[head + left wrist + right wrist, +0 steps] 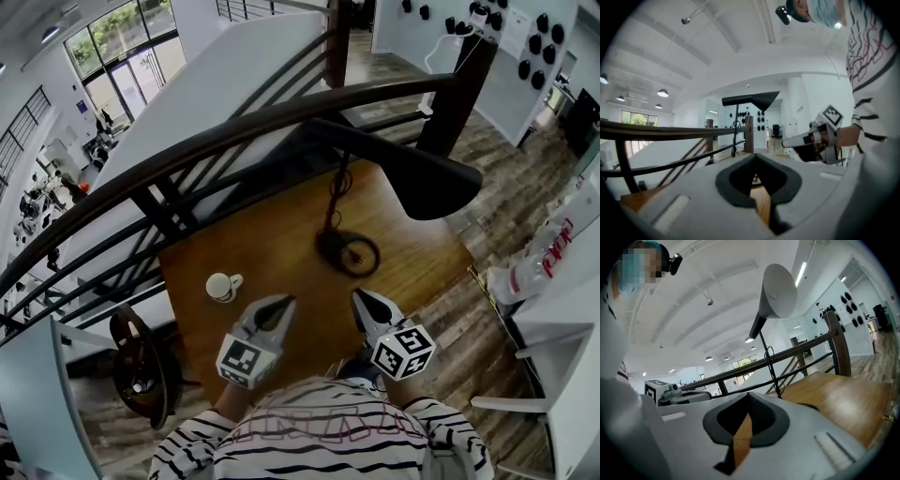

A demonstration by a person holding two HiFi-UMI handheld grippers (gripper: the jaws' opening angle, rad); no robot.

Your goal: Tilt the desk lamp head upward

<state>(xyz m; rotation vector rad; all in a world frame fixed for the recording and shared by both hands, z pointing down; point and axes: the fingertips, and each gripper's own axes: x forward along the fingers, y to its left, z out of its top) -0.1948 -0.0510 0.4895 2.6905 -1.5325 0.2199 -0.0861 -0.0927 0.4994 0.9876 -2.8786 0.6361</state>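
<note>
The left tongs and right tongs are hovering pressed together and empty over the brown wooden surface, while the black desk lamp's cone-shaped head is hanging well ahead of them, above its round base. One pair should be steadying the thin stem while the other is nudging the head's rim up slowly. The hinge is probably behind the cone, though it is hard to see.

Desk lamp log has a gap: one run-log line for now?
desk lamp: on table, untouched | left tool: shut, empty | right tool: shut, empty
</note>
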